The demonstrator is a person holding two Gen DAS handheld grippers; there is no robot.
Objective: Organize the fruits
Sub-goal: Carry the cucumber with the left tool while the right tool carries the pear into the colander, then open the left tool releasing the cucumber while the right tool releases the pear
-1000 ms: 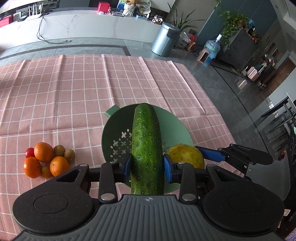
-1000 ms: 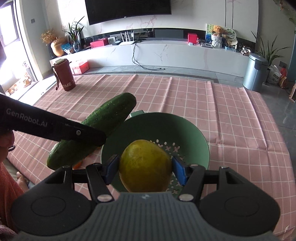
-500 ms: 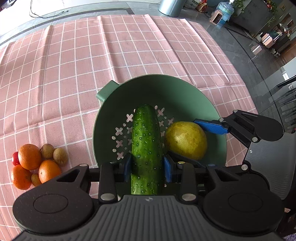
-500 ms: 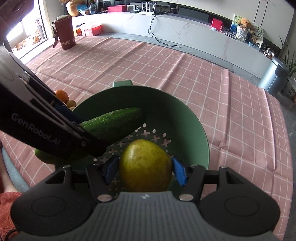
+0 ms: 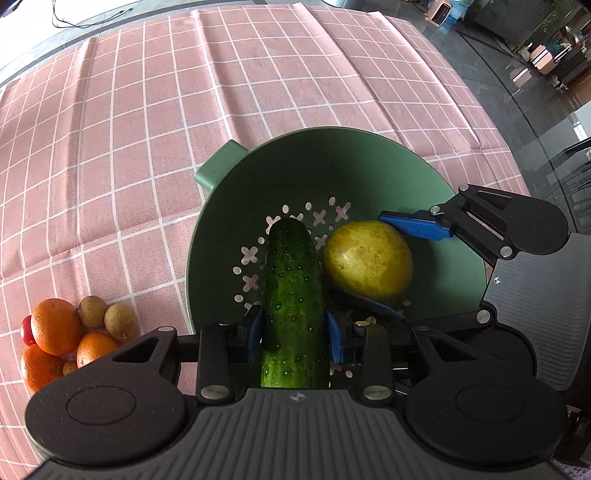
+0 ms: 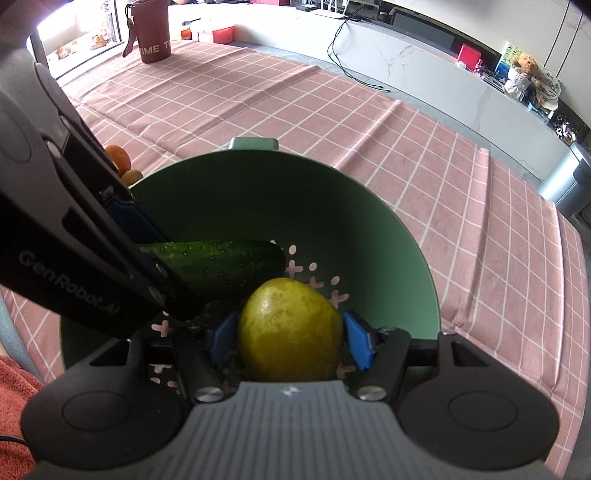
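My left gripper [image 5: 293,328] is shut on a dark green cucumber [image 5: 291,280] that points down into the green colander [image 5: 443,184], its tip near the perforated bottom. To its right, my right gripper [image 6: 291,338] is shut on a yellow-green pear [image 6: 290,332], held low inside the same colander [image 6: 332,206]. In the right wrist view the cucumber [image 6: 221,262] lies across from the left, partly behind the left gripper's black arm. The pear [image 5: 369,258] sits between blue pads [image 5: 413,226] in the left wrist view.
A pile of oranges [image 5: 55,326], small brown fruits and one red one lies on the pink checked tablecloth [image 5: 147,129] left of the colander. A brown cup [image 6: 151,33] stands at the far corner. The table edge runs along the right, above the floor.
Both grippers have come down and tilted downward, carrying the cucumber and the pear from above the rim into the colander. Both grips are unchanged.
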